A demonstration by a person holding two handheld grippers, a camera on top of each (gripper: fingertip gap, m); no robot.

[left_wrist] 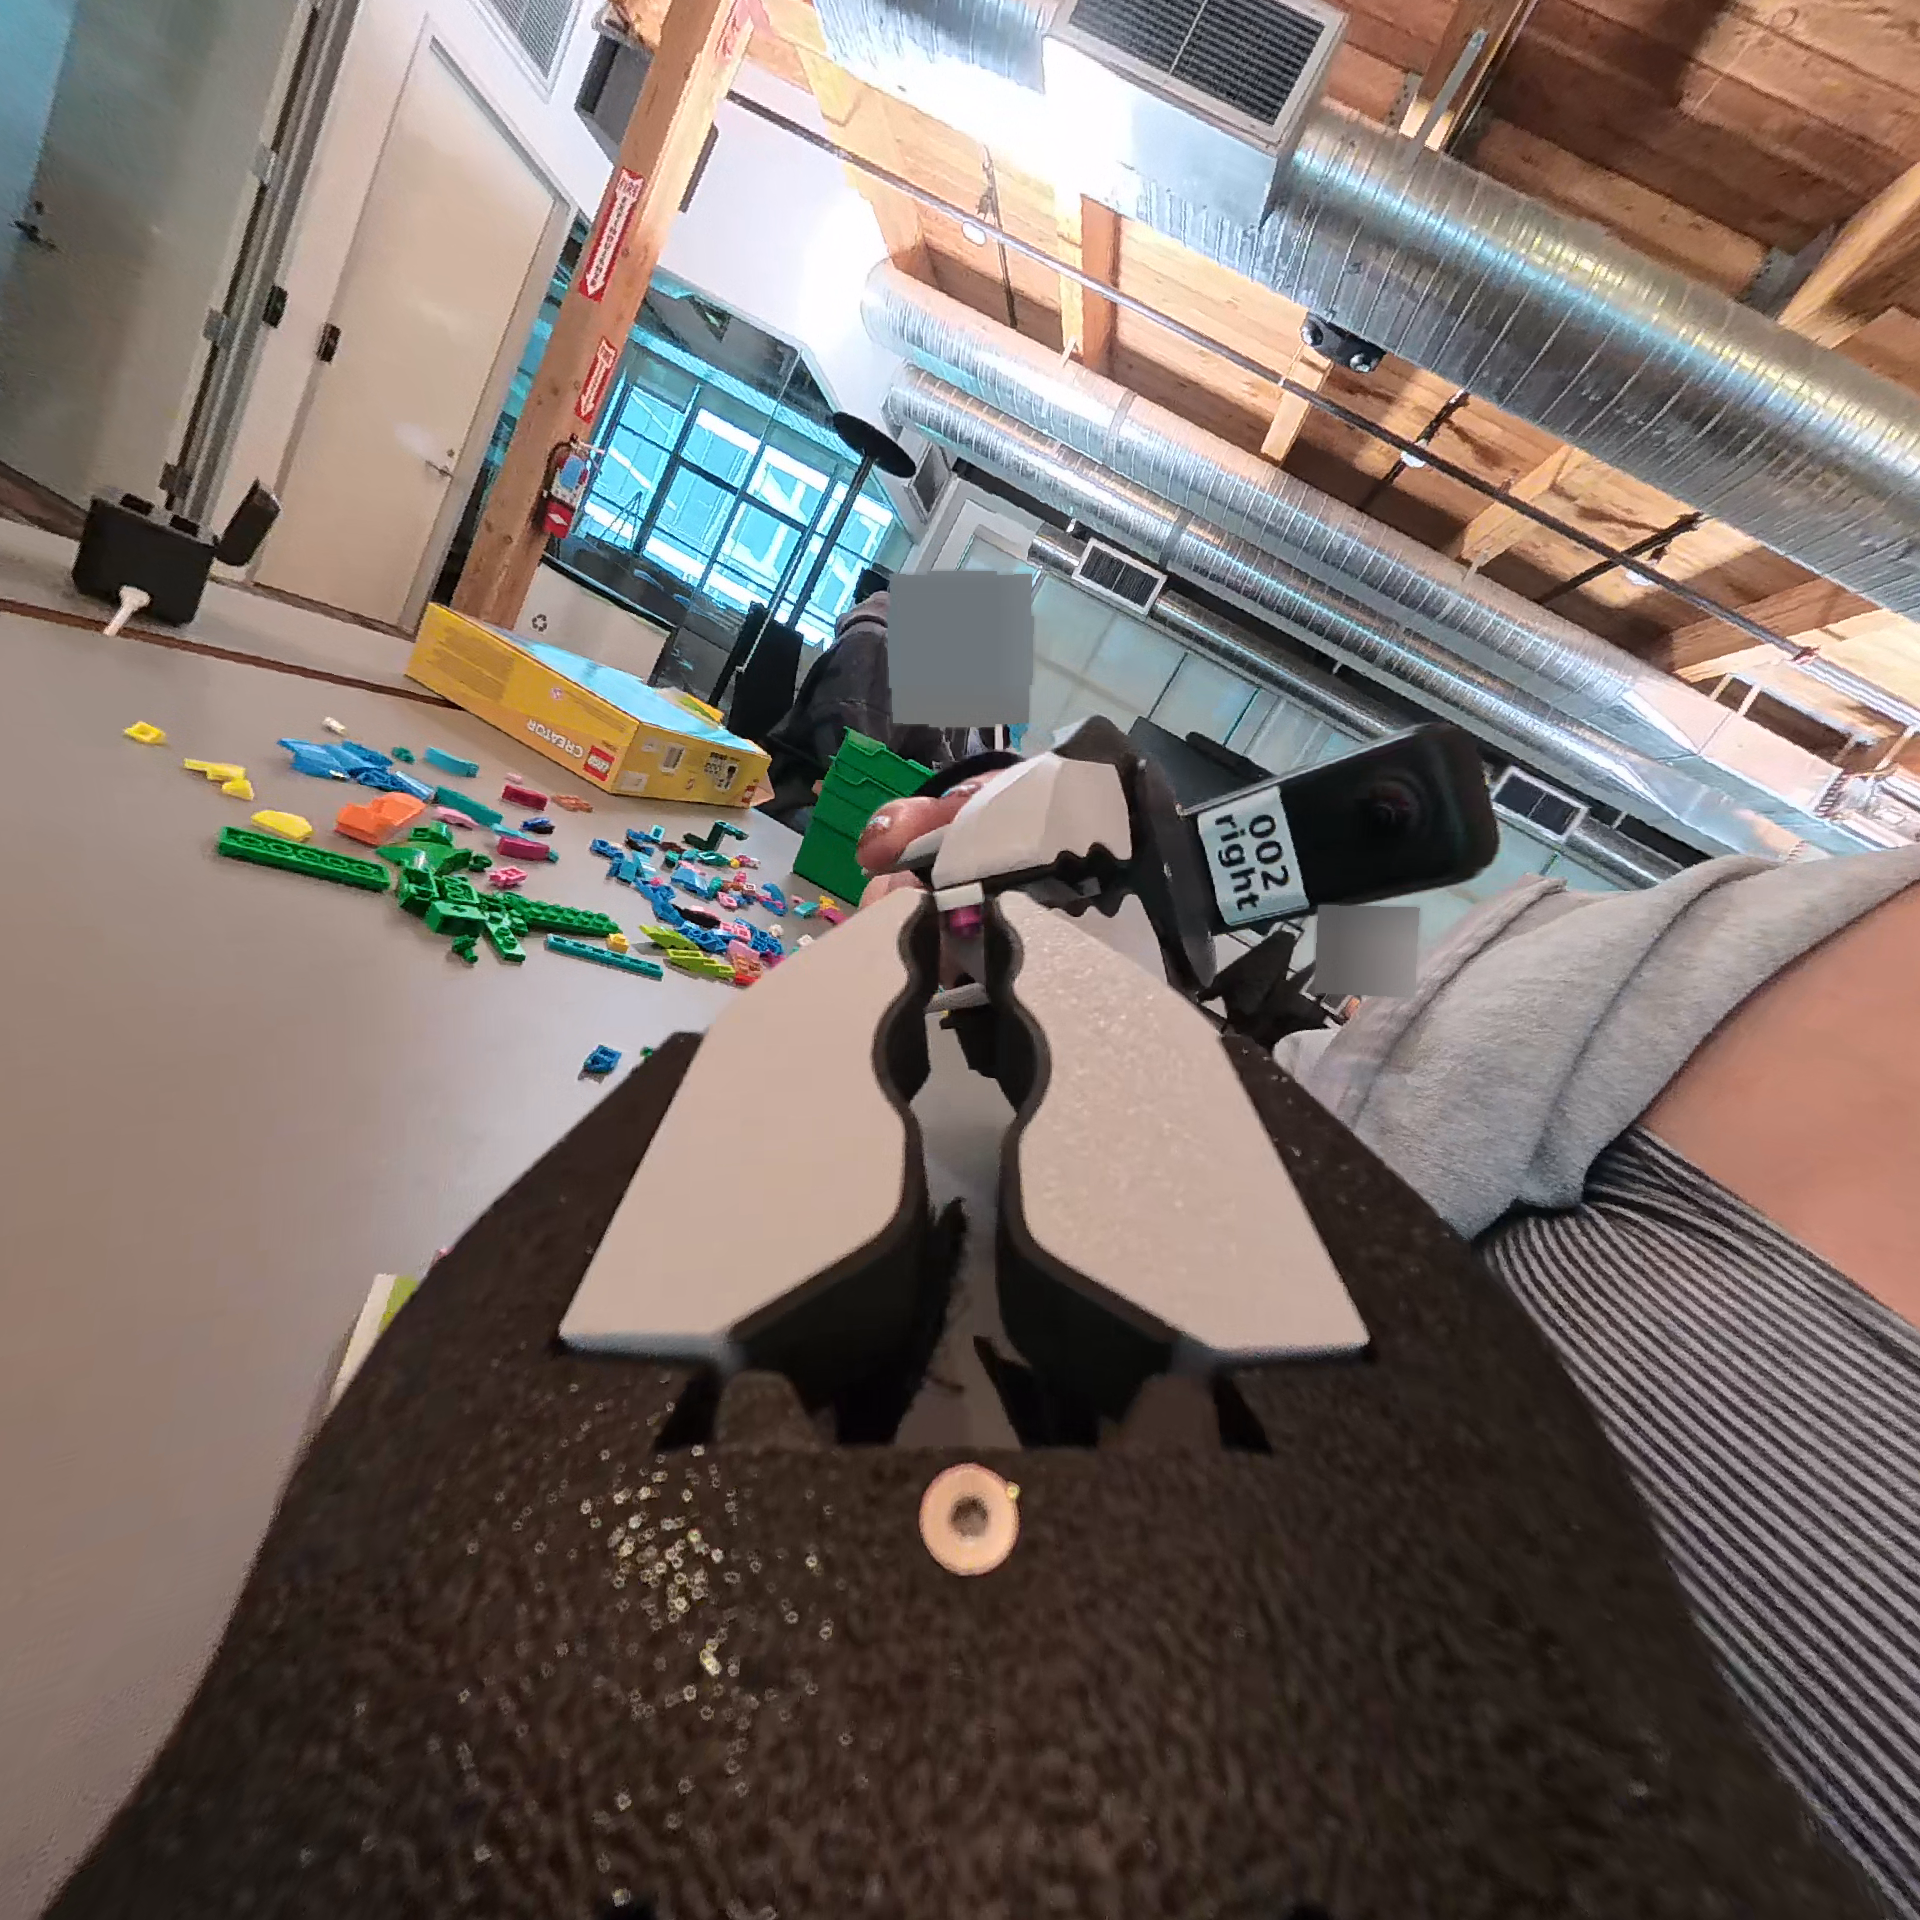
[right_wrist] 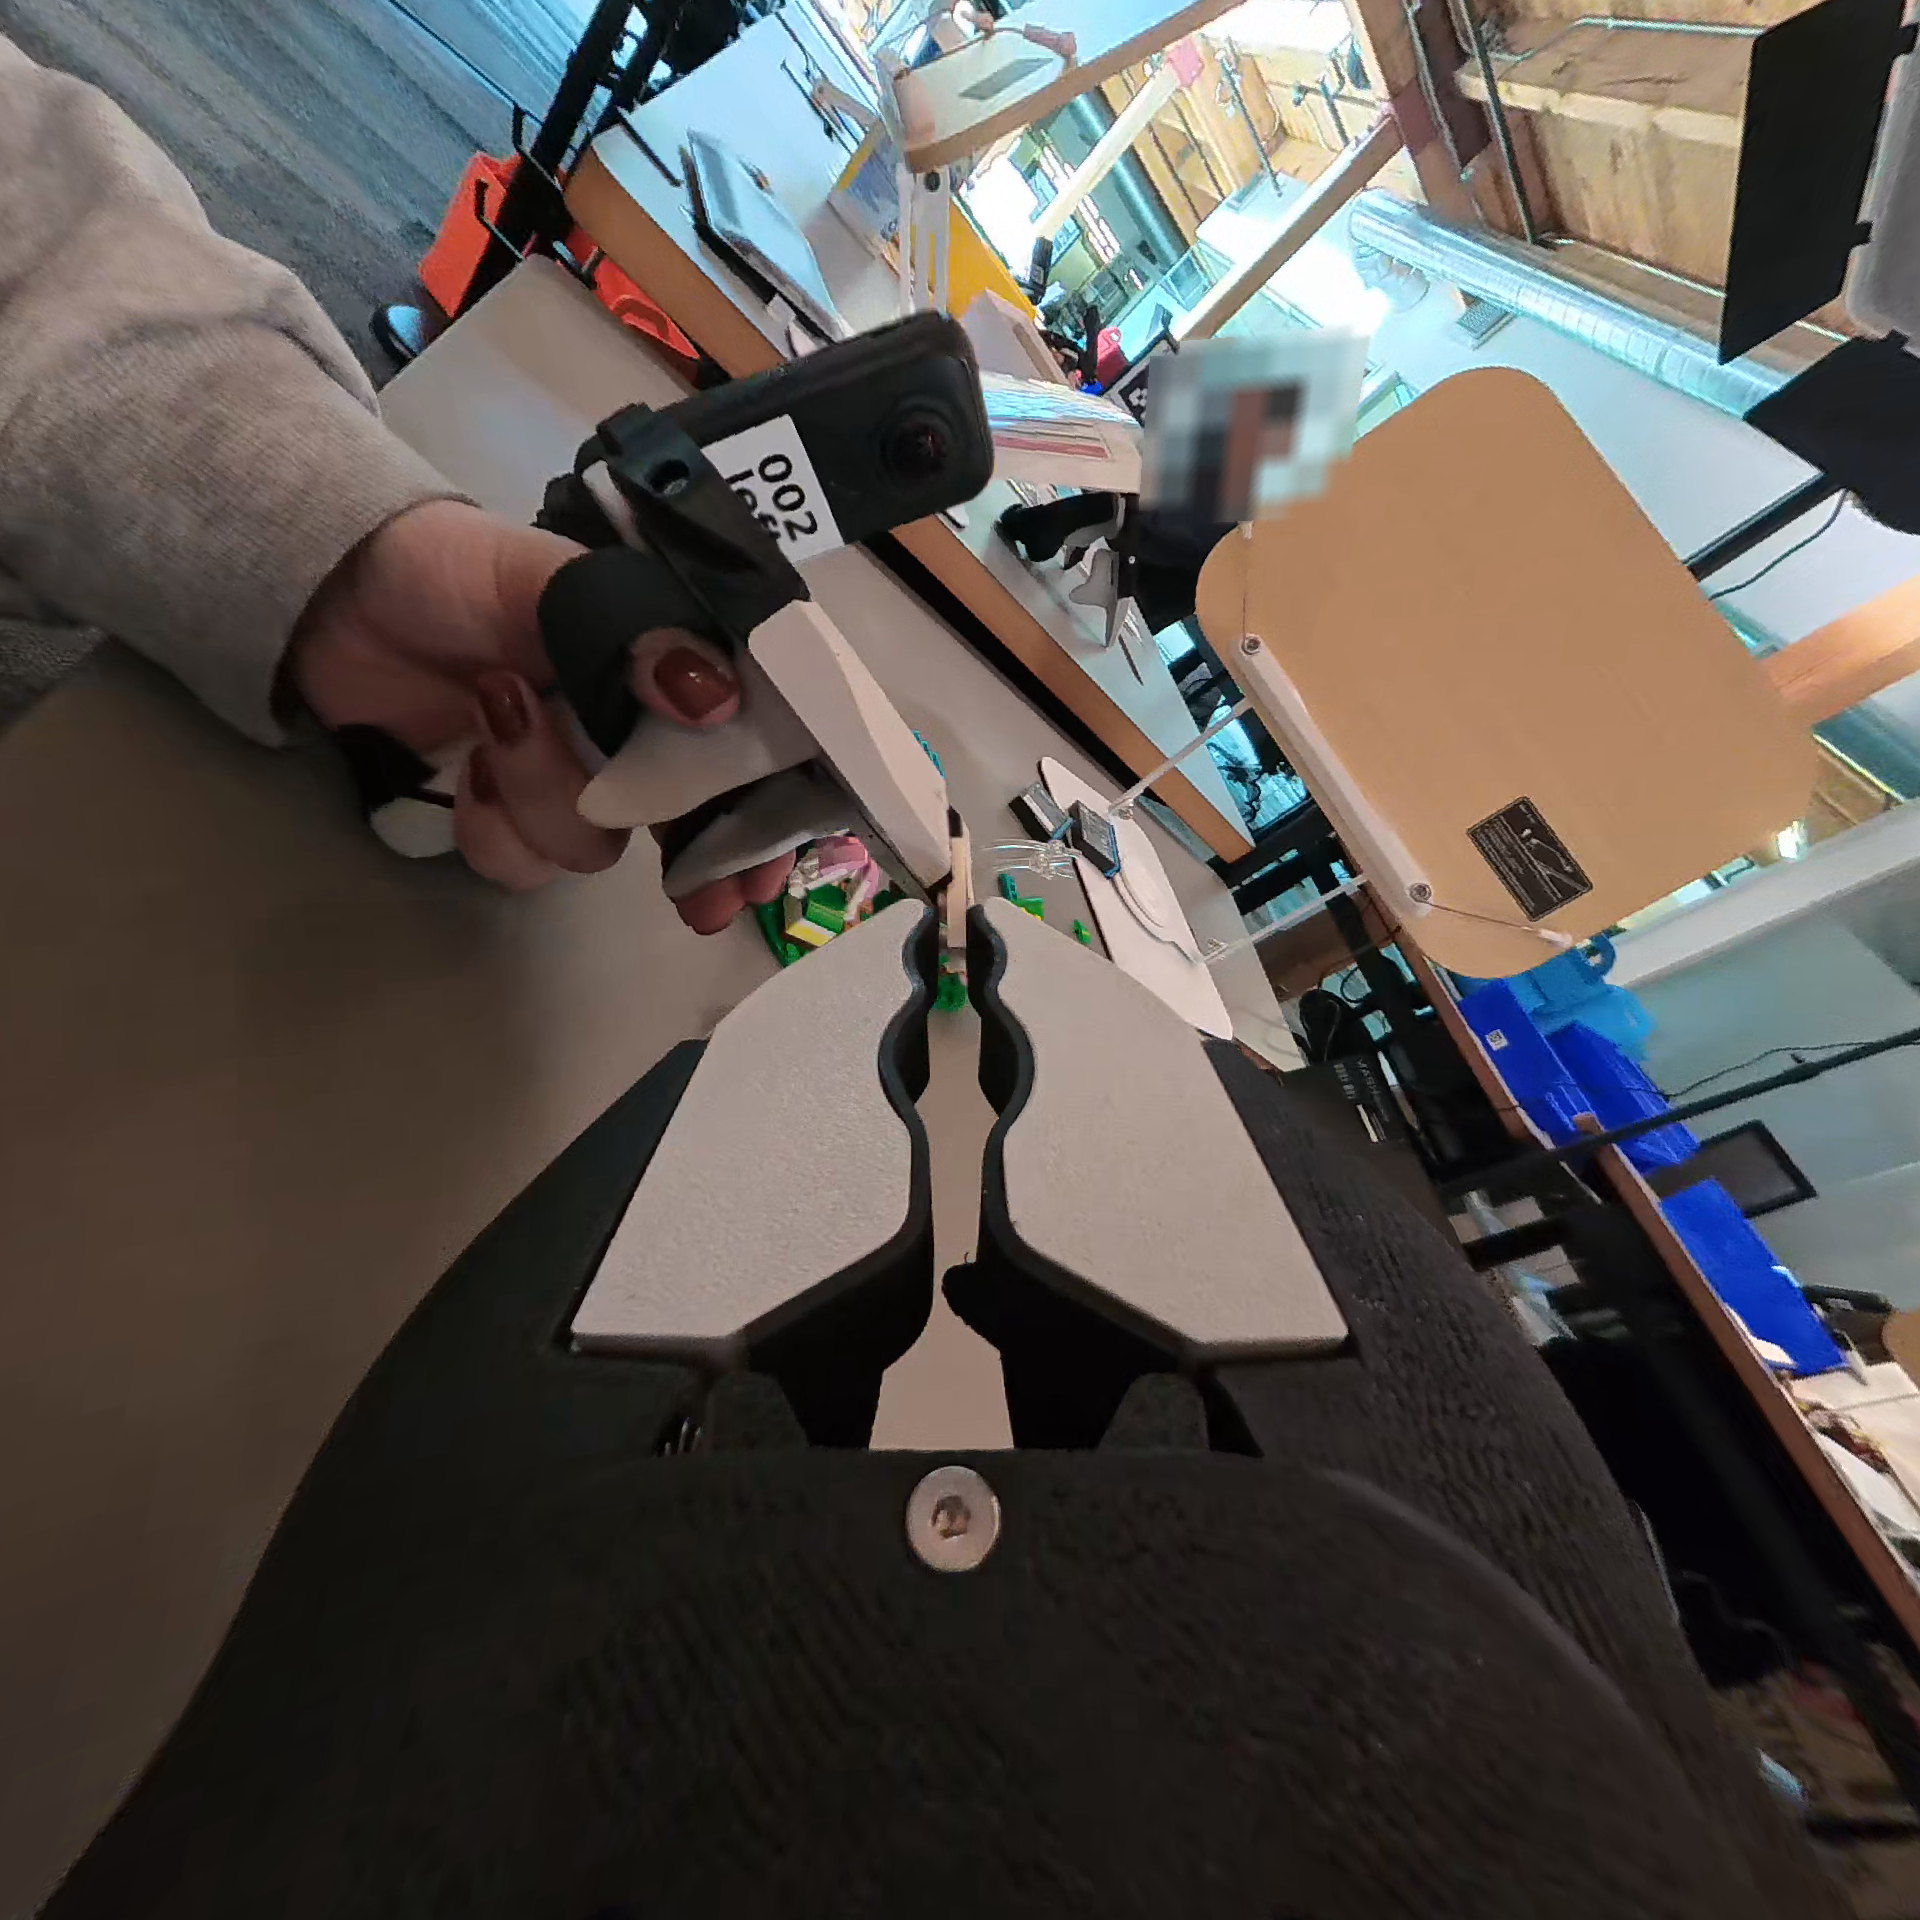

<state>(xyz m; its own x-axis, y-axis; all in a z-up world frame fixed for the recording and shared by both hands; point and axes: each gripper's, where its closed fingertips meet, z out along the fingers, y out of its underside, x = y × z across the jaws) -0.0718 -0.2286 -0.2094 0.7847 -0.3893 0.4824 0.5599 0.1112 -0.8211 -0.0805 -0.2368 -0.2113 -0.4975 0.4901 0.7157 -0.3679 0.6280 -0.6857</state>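
Fingers of the right gripper [right_wrist: 956, 940] are almost closed, with only a thin slit between the tips, and they pinch a small flat cream piece [right_wrist: 956, 909] that stands on edge in that slit. Both tips look pressed on it. That same piece reaches up to the tip of the left gripper [right_wrist: 951, 831], which comes in from the upper left with a hand [right_wrist: 499, 727] wrapped around its handle. From the left wrist view, the left gripper [left_wrist: 961, 925] has its fingers a little way apart, and a tiny pink bit [left_wrist: 966, 920] sits at the gap just under the white piece [left_wrist: 961, 896] at the right gripper's tip. Whether the left fingers really squeeze anything is hard to tell, since the spot is small and partly covered. Both grippers meet tip to tip above a grey table [left_wrist: 260, 1039]. Bricks [left_wrist: 499, 883] in green, blue, pink and orange lie spread over the table, near a yellow box [left_wrist: 582, 707] and a stack of green bins [left_wrist: 847, 821]. A small green and pink build [right_wrist: 821, 904] sits on the table under the left hand, half hidden by its fingers. Grey patches cover parts of the far room. A grey sleeve [left_wrist: 1610, 997] fills the right side.
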